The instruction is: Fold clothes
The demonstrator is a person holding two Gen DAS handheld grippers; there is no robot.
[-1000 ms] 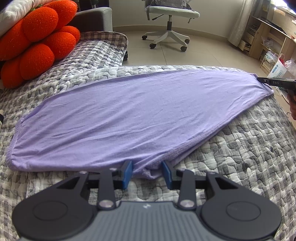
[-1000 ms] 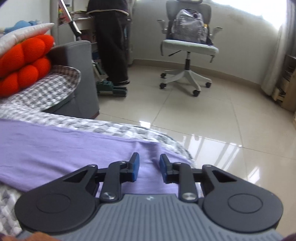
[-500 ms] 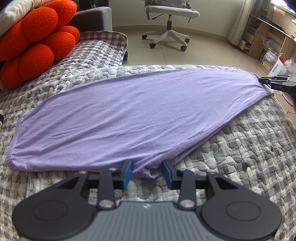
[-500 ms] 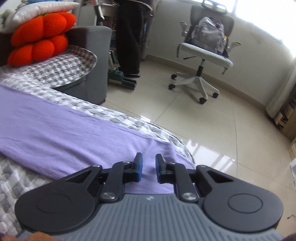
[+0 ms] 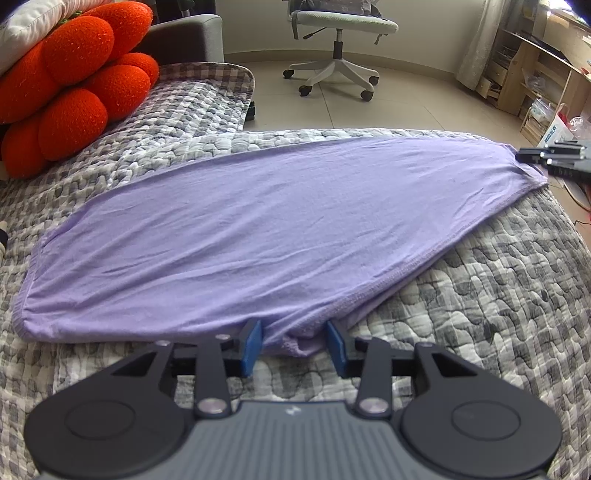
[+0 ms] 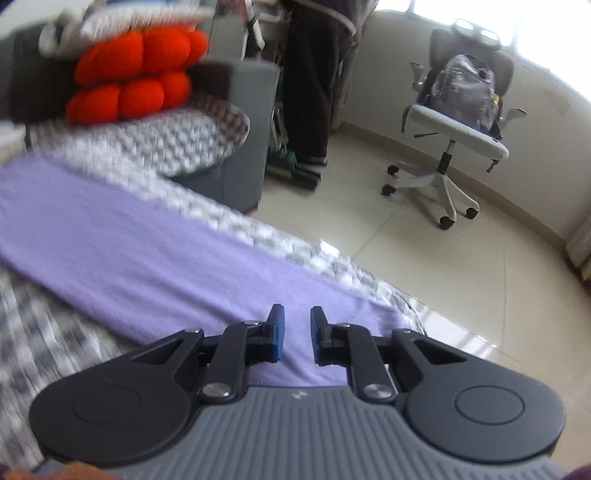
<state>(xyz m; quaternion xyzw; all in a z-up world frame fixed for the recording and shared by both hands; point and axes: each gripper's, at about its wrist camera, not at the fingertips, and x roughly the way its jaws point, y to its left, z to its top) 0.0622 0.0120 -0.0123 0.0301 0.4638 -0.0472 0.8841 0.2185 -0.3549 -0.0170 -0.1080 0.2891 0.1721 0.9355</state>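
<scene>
Right view's left side is smeared – quilt [image 6: 33,332] and orange cushion [image 6: 136,74] soft. The standing person [image 6: 306,81] is cut off above – legs only.

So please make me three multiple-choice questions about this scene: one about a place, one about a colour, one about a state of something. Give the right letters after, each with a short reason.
1. Where does the purple cloth lie?
A. spread on the grey patterned quilt
B. on the tiled floor
C. over the office chair

2. What colour is the plush cushion beside the grey sofa arm?
A. blue
B. orange-red
C. green

3. How stands the left gripper?
A. shut flat on a sleeve
B. out of view
C. open, its fingers either side of a bunched cloth corner

Answers:
1 A, since the left wrist view shows the cloth flat on the quilt, with the floor and office chair beyond it.
2 B, since the round lobes are orange-red in both views.
3 C, since a clear gap shows between the blue pads, with the corner in it.
</scene>
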